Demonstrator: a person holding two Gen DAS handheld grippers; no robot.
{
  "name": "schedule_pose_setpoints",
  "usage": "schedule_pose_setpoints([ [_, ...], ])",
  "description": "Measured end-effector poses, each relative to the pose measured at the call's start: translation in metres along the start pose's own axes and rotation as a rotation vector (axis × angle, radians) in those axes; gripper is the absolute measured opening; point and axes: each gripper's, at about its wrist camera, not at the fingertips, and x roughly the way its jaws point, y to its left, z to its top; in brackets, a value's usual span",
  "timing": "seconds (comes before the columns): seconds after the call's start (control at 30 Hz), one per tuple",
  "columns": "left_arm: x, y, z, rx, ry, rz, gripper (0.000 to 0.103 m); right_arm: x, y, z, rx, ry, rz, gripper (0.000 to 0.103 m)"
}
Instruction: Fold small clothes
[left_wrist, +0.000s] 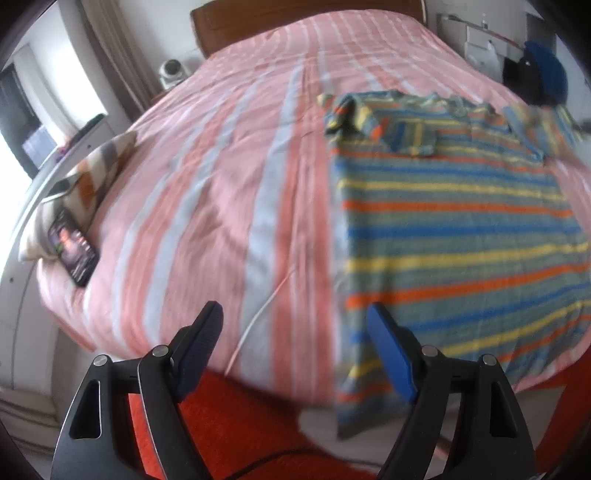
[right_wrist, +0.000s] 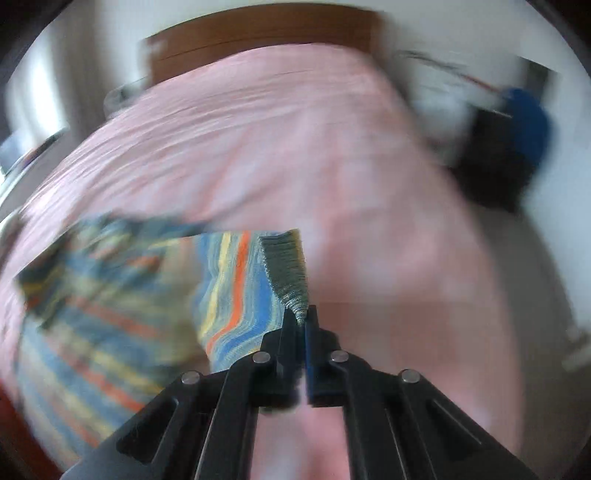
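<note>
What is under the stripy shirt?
The striped shirt lies on the pink striped bedspread. Its hem hangs over the bed's edge. Whatever else lies beneath it is covered.

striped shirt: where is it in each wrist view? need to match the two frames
Left wrist: the striped shirt lies flat on the pink bedspread, right half of the picture, hem hanging over the near edge.
Right wrist: lower left and centre, blurred; one edge is pinched in the shut jaws of the right gripper.
Shared landmark: the brown wooden headboard at top centre of both views.
</note>
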Motion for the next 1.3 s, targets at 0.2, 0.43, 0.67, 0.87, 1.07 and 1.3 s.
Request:
schedule_pose_setpoints([
  [0.2,-0.016,-0.047,0.059,0.153,-0.141,-0.008,0.086,0.013,-0.087,-0.048,0.171,0.07,-0.217,0.003],
  [0.43,0.023,-0.102,0.124,0.368,-0.17,-0.07,0.092,0.046,-0.072,-0.08,0.167,0.152,-0.197,0.009],
  [0.67,0.097,-0.146,0.162,0.473,-0.046,-0.165,0.096,-0.016,-0.055,-0.111,0.228,0.048,-0.054,0.054],
  [0.87,0.126,-0.103,0.172,0.202,0.074,-0.297,0.004,-0.049,-0.015,-0.161,0.19,0.003,0.025,0.054],
  [1.07,0.095,0.054,0.187,-0.174,-0.011,-0.146,0.004,-0.061,0.004,-0.177,0.117,-0.033,0.013,0.054],
  [1.3,0.159,0.18,0.15,-0.457,0.144,0.147,0.001,-0.047,0.03,-0.171,0.13,-0.013,0.067,0.054],
])
